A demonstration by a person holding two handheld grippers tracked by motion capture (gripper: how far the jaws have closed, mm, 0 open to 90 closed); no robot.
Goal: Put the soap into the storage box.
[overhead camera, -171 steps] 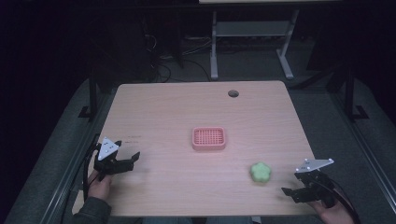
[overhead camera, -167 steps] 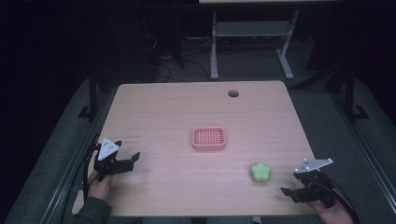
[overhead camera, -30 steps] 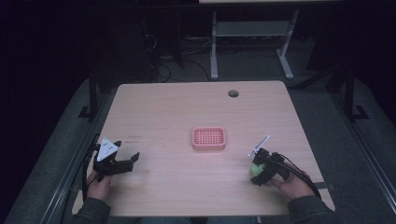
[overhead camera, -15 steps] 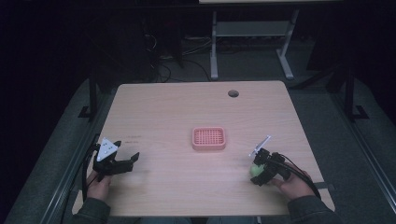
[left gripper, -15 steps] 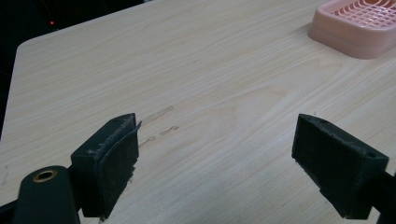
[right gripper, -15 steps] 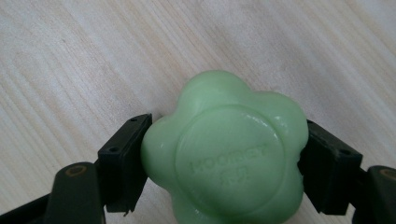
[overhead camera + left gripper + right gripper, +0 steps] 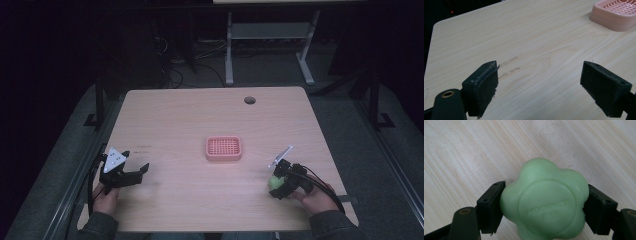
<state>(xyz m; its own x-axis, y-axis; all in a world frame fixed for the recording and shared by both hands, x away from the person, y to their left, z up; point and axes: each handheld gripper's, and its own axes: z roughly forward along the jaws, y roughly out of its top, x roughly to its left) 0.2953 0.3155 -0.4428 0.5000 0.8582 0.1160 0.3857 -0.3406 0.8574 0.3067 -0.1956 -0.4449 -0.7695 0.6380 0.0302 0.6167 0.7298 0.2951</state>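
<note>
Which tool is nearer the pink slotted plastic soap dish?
Right. The right tool, shut on the green flower-shaped soap, is near the pink slotted plastic soap dish; the left tool sits farther away.

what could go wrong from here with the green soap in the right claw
The right claw pinches the green soap across its rounded lobes, so the smooth bar may squirt out when lifted. The pink soap dish is small and light-looking; a low carry could nudge it across the table.
</note>
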